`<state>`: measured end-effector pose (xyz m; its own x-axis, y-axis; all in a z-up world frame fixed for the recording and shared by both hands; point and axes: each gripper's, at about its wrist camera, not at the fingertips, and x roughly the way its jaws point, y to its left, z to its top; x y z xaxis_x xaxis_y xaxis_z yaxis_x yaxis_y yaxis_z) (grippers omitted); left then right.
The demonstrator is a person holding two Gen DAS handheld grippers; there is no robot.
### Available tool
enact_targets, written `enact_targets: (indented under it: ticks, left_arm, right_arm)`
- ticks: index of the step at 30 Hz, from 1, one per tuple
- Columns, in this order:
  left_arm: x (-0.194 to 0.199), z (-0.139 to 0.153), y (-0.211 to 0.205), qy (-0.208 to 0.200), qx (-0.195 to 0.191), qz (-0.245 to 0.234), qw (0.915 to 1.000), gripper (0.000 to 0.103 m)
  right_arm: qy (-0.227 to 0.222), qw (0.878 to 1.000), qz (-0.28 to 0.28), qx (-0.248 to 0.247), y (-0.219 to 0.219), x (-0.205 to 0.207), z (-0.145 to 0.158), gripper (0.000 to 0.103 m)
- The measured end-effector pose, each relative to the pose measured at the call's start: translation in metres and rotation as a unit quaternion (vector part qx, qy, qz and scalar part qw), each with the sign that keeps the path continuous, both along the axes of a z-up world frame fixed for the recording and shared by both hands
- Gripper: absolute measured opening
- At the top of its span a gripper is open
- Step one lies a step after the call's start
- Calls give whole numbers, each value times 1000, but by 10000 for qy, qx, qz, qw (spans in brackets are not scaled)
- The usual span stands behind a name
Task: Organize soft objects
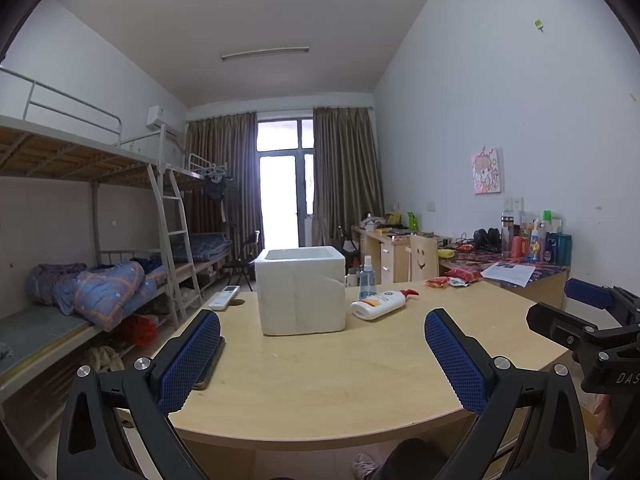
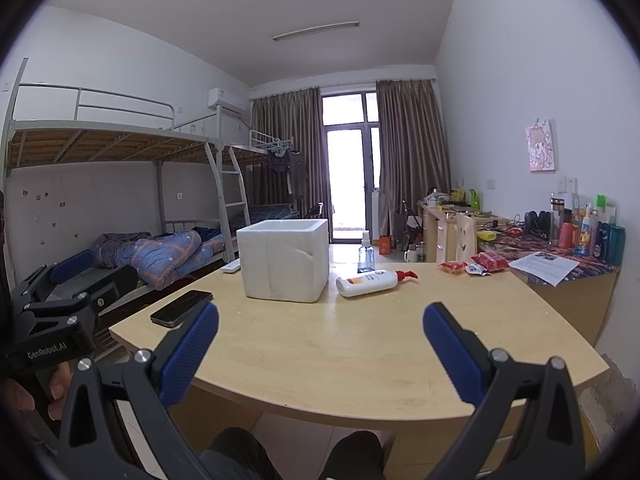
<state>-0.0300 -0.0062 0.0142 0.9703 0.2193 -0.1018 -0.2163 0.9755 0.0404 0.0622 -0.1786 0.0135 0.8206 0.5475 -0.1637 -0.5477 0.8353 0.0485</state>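
Observation:
A white foam box (image 1: 300, 292) (image 2: 284, 266) stands open-topped on the far middle of the light wooden table (image 1: 320, 400) (image 2: 340, 368). Red snack packets (image 1: 452, 278) (image 2: 490, 261) lie at the table's far right edge. My left gripper (image 1: 322, 356) hovers open over the near table edge, nothing between its blue pads. My right gripper (image 2: 320, 348) is likewise open and empty, level with it. Each gripper shows at the edge of the other's view: the right gripper (image 1: 592, 320) and the left gripper (image 2: 72, 292).
A white lotion bottle (image 1: 380, 304) (image 2: 368, 282) lies right of the box, a clear spray bottle (image 1: 367, 278) (image 2: 366, 254) behind it. A phone (image 2: 182, 307) and a remote (image 1: 225, 297) sit at the left. Bunk beds stand left, a cluttered desk (image 2: 560, 264) right.

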Motion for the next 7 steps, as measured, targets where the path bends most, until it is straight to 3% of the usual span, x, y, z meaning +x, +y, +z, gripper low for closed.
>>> enact_targets:
  ticks: [7]
  left_arm:
    - [1, 0, -4, -9, 12, 34, 10000, 102]
  right_arm:
    - [31, 10000, -3, 6, 0, 0, 1, 103]
